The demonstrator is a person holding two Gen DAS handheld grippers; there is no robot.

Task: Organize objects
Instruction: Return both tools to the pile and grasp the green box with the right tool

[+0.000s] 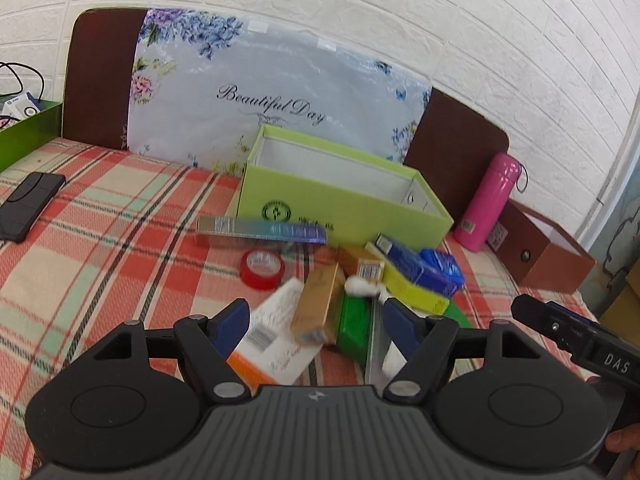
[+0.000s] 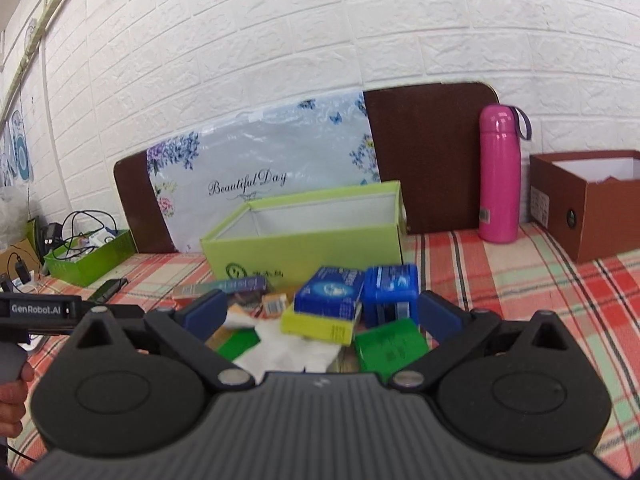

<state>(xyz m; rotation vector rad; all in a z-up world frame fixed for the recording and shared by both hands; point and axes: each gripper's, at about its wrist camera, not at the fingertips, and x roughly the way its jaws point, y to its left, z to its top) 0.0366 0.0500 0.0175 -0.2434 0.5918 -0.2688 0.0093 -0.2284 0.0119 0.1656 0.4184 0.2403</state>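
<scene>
Nearest, the left gripper (image 1: 316, 320) hangs spread and empty above the pile; a tan carton (image 1: 316, 304) lies just ahead between its fingers, long axis pointing away. The right gripper (image 2: 320, 314), also released, faces a blue-and-yellow box (image 2: 326, 304), perhaps overlapping it. Motion blur hides labels. Beyond stands the open lime-green box (image 1: 340, 204).

"Beautiful Day" runs in script across the floral packet (image 1: 280, 92) leaning on the wall. "GenRobot.AI" is printed on the left gripper (image 2: 40, 309) as seen in the right wrist view, and "DAS" on the right gripper (image 1: 616, 362) at the edge of the left wrist view. The print on the green box (image 1: 344, 208) and the small cartons is too blurred to read.
</scene>
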